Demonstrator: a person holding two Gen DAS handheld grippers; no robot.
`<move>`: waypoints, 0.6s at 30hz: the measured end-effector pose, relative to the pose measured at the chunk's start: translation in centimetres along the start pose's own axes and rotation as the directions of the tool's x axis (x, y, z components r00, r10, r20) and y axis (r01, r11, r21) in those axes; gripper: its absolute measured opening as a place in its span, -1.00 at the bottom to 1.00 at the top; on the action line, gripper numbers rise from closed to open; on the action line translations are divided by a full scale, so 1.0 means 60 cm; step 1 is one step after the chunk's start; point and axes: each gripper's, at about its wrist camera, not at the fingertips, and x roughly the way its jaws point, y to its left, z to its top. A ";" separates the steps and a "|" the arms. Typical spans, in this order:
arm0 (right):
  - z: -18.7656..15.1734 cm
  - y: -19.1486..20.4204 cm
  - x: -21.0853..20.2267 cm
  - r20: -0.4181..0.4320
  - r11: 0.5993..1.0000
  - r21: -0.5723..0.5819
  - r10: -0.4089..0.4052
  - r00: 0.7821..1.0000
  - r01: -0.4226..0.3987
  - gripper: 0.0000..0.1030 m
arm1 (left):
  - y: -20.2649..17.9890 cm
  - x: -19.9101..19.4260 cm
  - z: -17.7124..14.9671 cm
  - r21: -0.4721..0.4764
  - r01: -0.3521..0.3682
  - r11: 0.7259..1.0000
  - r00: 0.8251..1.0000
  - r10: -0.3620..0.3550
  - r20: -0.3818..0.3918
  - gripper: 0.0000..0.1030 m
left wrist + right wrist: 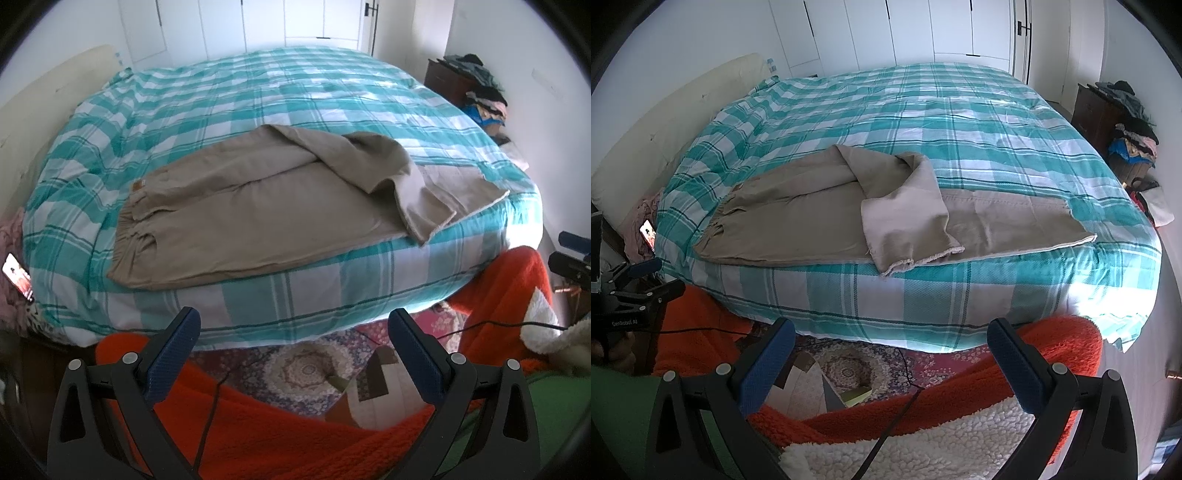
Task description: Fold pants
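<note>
Left wrist view: the left gripper [293,325] is spread, holding nothing; the beige pants [258,206] lie mid-frame on the checked bed [332,99].

Right wrist view: the right gripper [892,336] is spread too. The pants [820,221] look soft and light; I would pinch the hem [923,258] of the 1 twisted leg.

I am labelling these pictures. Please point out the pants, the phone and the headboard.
pants [236,221], left wrist view, near leg.
phone [648,232], right wrist view, its screen.
headboard [665,122], right wrist view, its cream face.
</note>
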 end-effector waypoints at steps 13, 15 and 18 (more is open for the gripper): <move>0.000 0.005 0.003 -0.007 1.000 -0.005 0.006 1.000 -0.006 0.99 | -0.001 0.001 0.000 0.003 0.004 1.000 1.000 -0.004 -0.003 0.97; 0.000 0.003 0.004 -0.008 1.000 -0.004 0.006 1.000 -0.006 0.99 | -0.002 0.002 0.000 0.003 0.005 1.000 1.000 -0.005 -0.003 0.97; 0.000 0.005 0.004 -0.008 1.000 -0.003 0.007 1.000 -0.007 0.99 | -0.001 0.002 -0.001 0.002 0.005 1.000 1.000 -0.005 -0.003 0.97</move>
